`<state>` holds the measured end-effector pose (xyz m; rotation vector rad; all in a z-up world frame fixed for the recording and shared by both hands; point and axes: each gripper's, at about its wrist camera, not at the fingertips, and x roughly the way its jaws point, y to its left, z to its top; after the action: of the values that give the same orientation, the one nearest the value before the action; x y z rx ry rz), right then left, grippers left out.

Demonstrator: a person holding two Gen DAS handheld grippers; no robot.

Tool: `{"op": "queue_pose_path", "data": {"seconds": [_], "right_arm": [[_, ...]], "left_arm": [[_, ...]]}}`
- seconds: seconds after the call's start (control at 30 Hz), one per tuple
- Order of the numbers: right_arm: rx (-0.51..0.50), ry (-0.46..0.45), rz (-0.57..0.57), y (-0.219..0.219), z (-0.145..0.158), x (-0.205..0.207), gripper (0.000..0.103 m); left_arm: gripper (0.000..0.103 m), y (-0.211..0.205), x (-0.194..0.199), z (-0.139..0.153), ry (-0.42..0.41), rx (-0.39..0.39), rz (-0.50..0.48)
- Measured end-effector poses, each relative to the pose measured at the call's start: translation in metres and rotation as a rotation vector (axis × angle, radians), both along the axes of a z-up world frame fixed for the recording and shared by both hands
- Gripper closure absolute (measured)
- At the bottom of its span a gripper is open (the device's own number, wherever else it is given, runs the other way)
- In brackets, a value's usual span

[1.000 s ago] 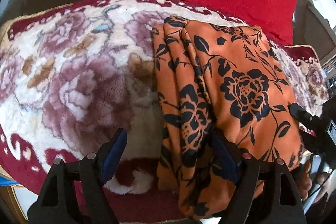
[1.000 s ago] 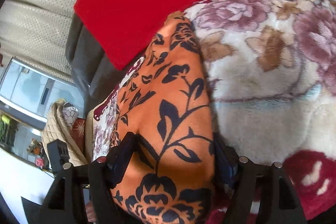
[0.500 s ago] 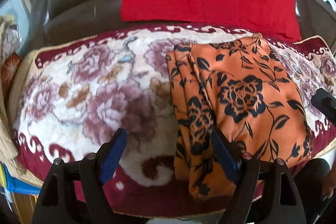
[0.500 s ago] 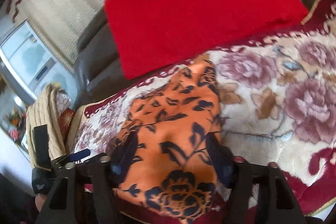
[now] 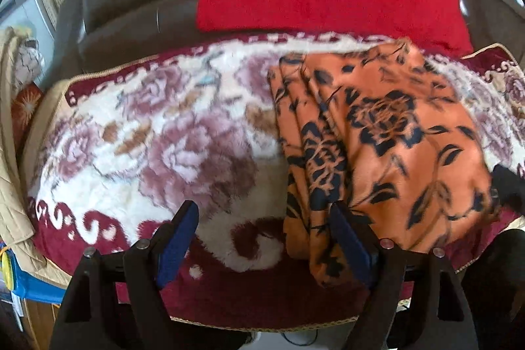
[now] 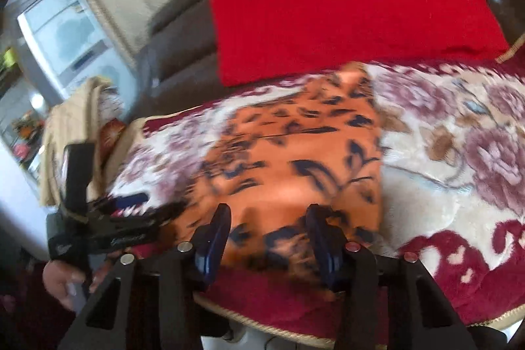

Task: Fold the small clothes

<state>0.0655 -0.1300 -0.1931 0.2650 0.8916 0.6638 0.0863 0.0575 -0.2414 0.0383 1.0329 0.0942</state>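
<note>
The folded orange floral cloth (image 5: 387, 146) lies on the flowered blanket (image 5: 157, 146), its near edge at the blanket's front border, bare blanket beside it. My left gripper (image 5: 262, 235) and right gripper (image 6: 267, 238) hover at that edge, jaws apart, holding nothing.
</note>
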Motion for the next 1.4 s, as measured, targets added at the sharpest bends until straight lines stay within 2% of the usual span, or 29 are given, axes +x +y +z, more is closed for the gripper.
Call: {"op": "queue_pose_path", "data": {"seconds": [0.07, 0.1, 0.17, 0.2, 0.33, 0.4, 0.53, 0.73, 0.77, 0.8, 0.9, 1.03, 1.13, 1.17, 1.33, 1.4], "right_arm": [[-0.031, 0.026, 0.035, 0.016, -0.012, -0.005, 0.059], [-0.058, 0.044, 0.037, 0.022, -0.02, -0.005, 0.063], [-0.059, 0.064, 0.037, 0.026, -0.026, -0.004, 0.064], [-0.057, 0.065, 0.04, 0.025, -0.024, -0.003, 0.065], [-0.02, 0.036, 0.035, 0.015, -0.004, 0.007, 0.066], [0.0, 0.025, 0.001, 0.006, 0.005, 0.022, 0.066], [0.035, 0.036, -0.053, 0.0, 0.007, 0.067, 0.066], [0.053, 0.198, -0.087, 0.008, -0.033, 0.141, 0.068], [0.059, 0.221, -0.091, 0.009, -0.039, 0.147, 0.068], [0.071, 0.229, -0.096, 0.009, -0.041, 0.149, 0.068], [0.066, 0.184, -0.096, 0.01, -0.028, 0.146, 0.068], [0.039, 0.11, -0.169, -0.003, -0.016, 0.138, 0.068], [-0.029, 0.178, -0.125, 0.006, -0.036, 0.142, 0.066], [-0.045, 0.165, -0.128, 0.007, -0.037, 0.14, 0.066], [0.045, 0.149, -0.138, -0.006, -0.01, 0.121, 0.065], [0.022, 0.107, -0.137, -0.009, 0.005, 0.107, 0.065]], "left_arm": [[0.019, -0.007, -0.004, -0.002, -0.004, 0.011, -0.023], [0.019, -0.011, -0.002, -0.008, 0.013, 0.032, -0.035], [0.019, -0.013, 0.005, -0.021, 0.054, 0.067, -0.03], [0.019, -0.012, 0.009, -0.025, 0.07, 0.055, -0.023], [0.019, -0.002, 0.018, -0.007, 0.041, 0.03, -0.009], [0.019, -0.002, 0.03, 0.007, 0.004, 0.045, -0.015], [0.019, -0.01, 0.071, 0.017, -0.016, 0.085, -0.028], [0.019, -0.026, 0.123, -0.024, 0.087, 0.222, -0.046], [0.019, -0.027, 0.126, -0.032, 0.108, 0.225, -0.045], [0.019, -0.026, 0.128, -0.034, 0.09, 0.214, -0.046], [0.02, -0.026, 0.121, -0.031, 0.06, 0.212, -0.048], [0.02, -0.026, 0.118, -0.028, 0.054, 0.194, -0.04], [0.02, -0.024, 0.116, -0.027, 0.048, 0.181, -0.033], [0.02, -0.024, 0.113, -0.024, 0.044, 0.17, -0.033], [0.02, -0.023, 0.091, 0.0, -0.01, 0.127, -0.034], [0.02, -0.023, 0.08, 0.012, -0.039, 0.115, -0.033]]}}
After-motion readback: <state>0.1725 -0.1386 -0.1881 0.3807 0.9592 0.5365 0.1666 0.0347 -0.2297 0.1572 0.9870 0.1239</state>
